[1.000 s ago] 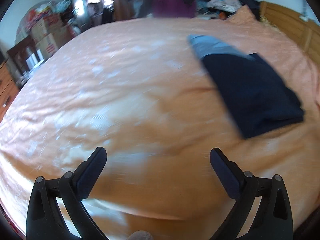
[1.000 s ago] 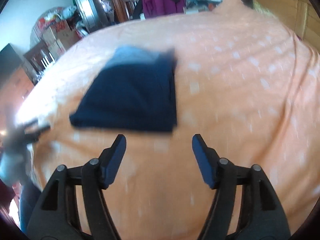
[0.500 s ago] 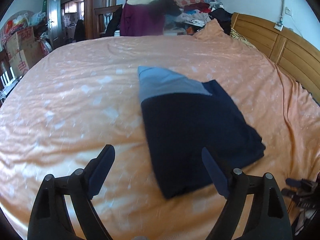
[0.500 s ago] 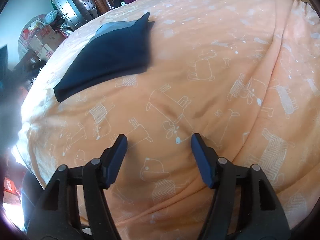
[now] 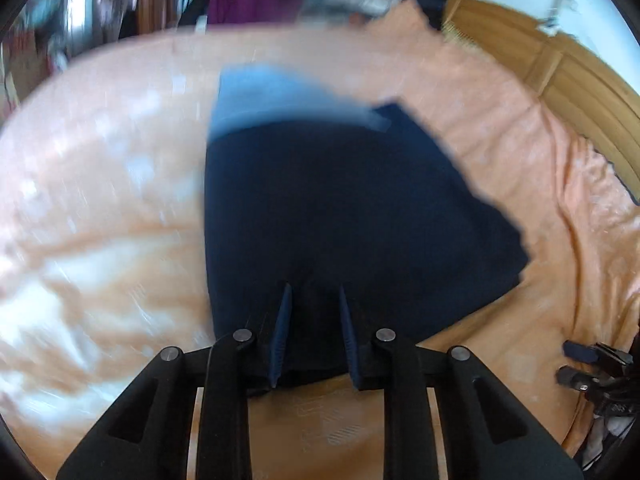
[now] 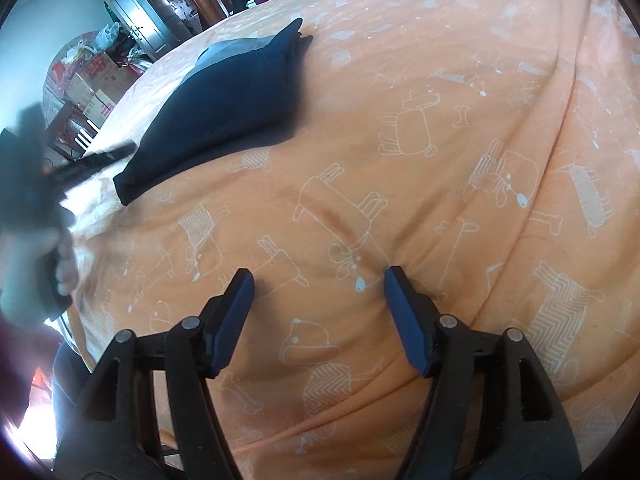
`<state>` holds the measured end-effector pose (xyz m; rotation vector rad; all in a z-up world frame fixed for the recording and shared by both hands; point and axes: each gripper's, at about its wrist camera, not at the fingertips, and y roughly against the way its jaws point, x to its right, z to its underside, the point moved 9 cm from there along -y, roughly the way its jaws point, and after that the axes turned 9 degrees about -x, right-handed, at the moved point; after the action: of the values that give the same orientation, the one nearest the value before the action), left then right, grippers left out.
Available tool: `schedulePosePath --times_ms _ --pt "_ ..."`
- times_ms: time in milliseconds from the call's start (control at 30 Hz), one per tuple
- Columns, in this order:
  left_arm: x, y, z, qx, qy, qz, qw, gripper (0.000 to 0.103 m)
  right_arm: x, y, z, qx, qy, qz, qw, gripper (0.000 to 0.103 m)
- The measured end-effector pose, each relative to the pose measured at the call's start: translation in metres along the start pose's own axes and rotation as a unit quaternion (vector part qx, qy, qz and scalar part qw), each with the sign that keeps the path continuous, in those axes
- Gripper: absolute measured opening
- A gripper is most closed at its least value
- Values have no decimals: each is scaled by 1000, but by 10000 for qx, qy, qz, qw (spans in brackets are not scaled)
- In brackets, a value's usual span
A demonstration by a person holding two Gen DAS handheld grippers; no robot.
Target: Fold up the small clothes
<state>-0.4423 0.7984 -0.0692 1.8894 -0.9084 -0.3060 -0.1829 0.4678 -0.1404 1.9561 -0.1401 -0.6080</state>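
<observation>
left gripper [image 5: 312, 300]: jaws pinch dark blue cloth [image 5: 340, 200] | right gripper [image 6: 319, 280]: jaws wide apart over bed [image 6: 440, 160]

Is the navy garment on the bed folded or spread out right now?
Folded. The navy garment lies on the orange bedsheet as a compact, thick-edged block, a lighter blue layer showing at its far end.

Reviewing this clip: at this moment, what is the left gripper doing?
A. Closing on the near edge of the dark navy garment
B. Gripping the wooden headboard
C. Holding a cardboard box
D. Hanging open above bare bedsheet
A. In the left wrist view the left gripper has its fingers drawn close together over the near edge of the navy garment, with dark cloth between them, on the orange bedsheet.
</observation>
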Motion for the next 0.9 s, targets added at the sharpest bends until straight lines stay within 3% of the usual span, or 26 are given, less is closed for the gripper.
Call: schedulePosePath --times_ms 67,100,167,200,300,367,433,567,667,767,900 --pt "9 11 -6 220 -120 60 9997 24 0 0 0 -3 -5 0 10000 68" --pt "11 6 -5 127 -121 77 9998 24 -1 -1 0 -9 8 19 10000 68" --pt "-2 -38 15 -689 115 76 9975 24 -2 -1 0 -20 30 51 10000 68" --pt "-5 -49 20 -783 162 120 9967 22 -2 -1 0 -22 38 52 10000 68" --pt "-3 -34 23 -605 114 121 9980 21 -6 6 -1 66 158 238 9996 68" --pt "-1 -8 21 -394 -66 -5 9992 34 -18 11 -1 114 428 411 9982 69" --pt "-13 18 25 -187 -151 -281 9993 55 -30 14 -3 149 663 484 9965 69" --pt "-59 49 45 -97 78 -795 9968 65 -41 7 -7 90 771 650 9949 75" --pt "-97 48 74 -333 449 -967 9937 65 -29 -10 -2 -173 544 1000 9934 76" --pt "-115 27 105 -704 630 -1027 9902 69 -22 -12 -2 -189 380 1015 9939 84" --pt "-114 20 113 -341 521 -1048 9925 75 -23 -23 0 -368 459 931 9939 103"
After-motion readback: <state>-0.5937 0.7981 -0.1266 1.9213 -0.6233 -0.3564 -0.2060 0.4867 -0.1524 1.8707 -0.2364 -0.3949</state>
